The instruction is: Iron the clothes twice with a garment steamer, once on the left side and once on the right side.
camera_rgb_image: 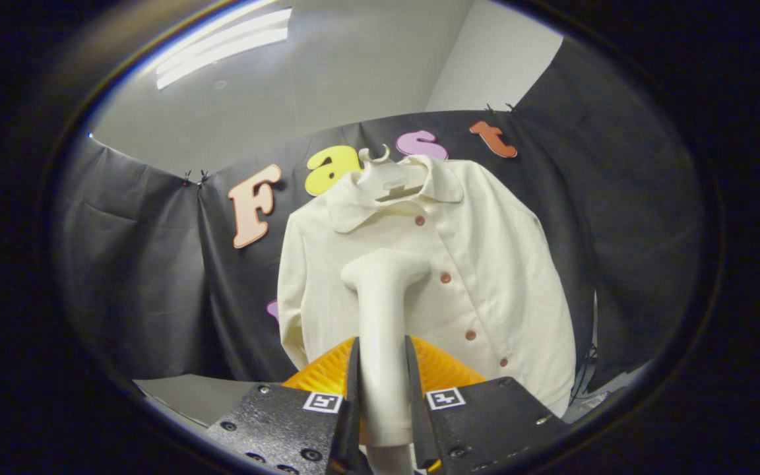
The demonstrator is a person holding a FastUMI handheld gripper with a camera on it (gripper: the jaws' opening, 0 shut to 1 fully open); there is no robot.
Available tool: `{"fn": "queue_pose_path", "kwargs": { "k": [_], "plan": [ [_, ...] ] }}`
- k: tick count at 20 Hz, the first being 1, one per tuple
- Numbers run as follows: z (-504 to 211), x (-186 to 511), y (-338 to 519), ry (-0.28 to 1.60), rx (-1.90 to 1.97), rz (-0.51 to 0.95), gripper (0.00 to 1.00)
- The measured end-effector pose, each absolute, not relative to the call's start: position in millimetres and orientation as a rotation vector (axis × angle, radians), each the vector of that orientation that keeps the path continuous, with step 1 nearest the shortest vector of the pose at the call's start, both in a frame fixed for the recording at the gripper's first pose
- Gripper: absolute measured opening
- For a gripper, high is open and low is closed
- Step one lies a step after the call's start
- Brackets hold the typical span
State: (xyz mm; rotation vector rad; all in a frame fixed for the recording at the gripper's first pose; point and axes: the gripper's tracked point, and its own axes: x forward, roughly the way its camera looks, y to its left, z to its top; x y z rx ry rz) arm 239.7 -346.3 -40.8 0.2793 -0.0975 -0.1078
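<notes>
A cream jacket [485, 264] with several reddish buttons hangs on a pale hanger [380, 158] against the black cloth wall. My gripper [383, 396] is shut on the white handle of a garment steamer [383, 310], which stands upright between the fingers. The steamer's head [386, 269] sits in front of the jacket's chest, just left of the button line; I cannot tell whether it touches the cloth. An orange ribbed part [439, 369] shows behind the fingers at the steamer's base.
Black cloth wall [149, 277] surrounds the jacket on both sides. A pale flat surface [195, 396] lies low on the left. A ceiling light [221, 46] glows above. A thin dark cord [588, 369] hangs by the jacket's right hem.
</notes>
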Motion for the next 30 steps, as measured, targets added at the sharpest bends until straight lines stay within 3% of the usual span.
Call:
{"fn": "queue_pose_path", "kwargs": {
  "k": [30],
  "plan": [
    [-281, 155, -339, 0.258, 0.234, -0.045, 0.32]
  ]
}}
